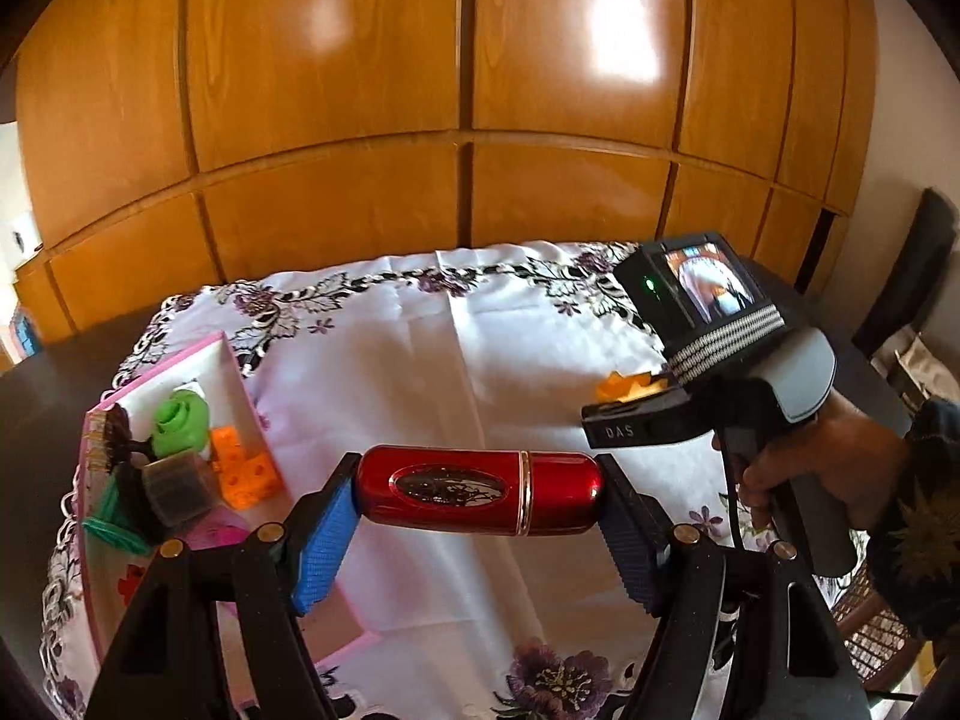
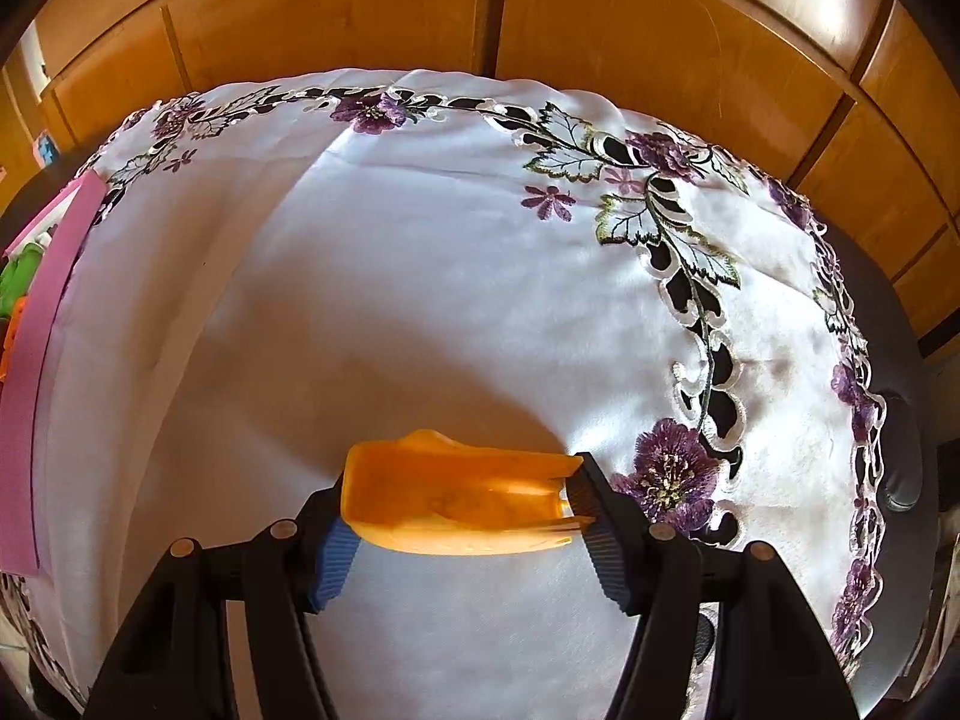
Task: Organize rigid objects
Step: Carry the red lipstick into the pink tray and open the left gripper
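Your left claw [image 1: 477, 495] is clamped end to end on the red capsule-shaped case [image 1: 478, 491], held above the surface just right of the pink box [image 1: 237, 381]. Your right claw [image 2: 462, 513] grips an orange plastic piece [image 2: 456, 501] over the embroidered tablecloth [image 2: 420, 270].

text: "DAS" | on: black front block of the right gripper [image 1: 636, 420], left wrist view | right wrist view: no readable text

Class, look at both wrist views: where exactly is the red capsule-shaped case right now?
In the left wrist view the red capsule-shaped case lies crosswise, clamped between the left gripper pads, above the white tablecloth, right of the pink box.
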A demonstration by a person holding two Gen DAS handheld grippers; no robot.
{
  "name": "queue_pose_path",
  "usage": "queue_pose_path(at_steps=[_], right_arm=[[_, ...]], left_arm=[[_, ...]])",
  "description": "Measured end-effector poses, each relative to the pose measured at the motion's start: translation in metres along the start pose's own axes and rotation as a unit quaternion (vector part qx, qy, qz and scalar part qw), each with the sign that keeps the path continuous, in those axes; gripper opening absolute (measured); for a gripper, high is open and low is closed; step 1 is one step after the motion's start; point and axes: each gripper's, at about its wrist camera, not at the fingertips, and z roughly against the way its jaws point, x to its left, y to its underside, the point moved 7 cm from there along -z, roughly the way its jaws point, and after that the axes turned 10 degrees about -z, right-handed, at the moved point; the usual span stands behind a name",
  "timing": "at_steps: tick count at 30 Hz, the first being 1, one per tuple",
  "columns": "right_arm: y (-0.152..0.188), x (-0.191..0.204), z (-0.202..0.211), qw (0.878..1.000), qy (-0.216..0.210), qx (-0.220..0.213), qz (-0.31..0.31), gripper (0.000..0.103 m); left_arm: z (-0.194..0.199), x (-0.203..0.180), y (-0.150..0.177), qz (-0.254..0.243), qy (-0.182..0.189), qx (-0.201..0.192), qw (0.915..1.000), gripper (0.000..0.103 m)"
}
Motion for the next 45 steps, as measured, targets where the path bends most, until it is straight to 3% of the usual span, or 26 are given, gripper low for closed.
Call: queue_pose_path(at_steps=[15, 22, 27, 33, 45], right_arm=[[0.001, 0.0, 0.001, 1.0, 0.003, -0.004, 0.007, 0.065], [0.002, 0.001, 0.001, 1.0, 0.008, -0.007, 0.016, 0.065], [0.002, 0.001, 0.001, 1.0, 0.011, -0.009, 0.019, 0.065], [0.002, 0.001, 0.001, 1.0, 0.011, -0.009, 0.02, 0.065], [0.002, 0.002, 0.001, 1.0, 0.013, -0.01, 0.02, 0.065]], left_arm=[[0.026, 0.057, 0.016, 0.055, -0.037, 0.003, 0.9978, 0.075], [0.058, 0.137, 0.05, 0.148, -0.082, 0.009, 0.9855, 0.074], [0.07, 0.18, 0.096, 0.205, -0.106, 0.031, 0.9725, 0.074], [0.062, 0.176, 0.131, 0.216, -0.094, 0.061, 0.97, 0.074], [0.025, 0.167, 0.136, 0.175, -0.097, 0.103, 0.9743, 0.075]])
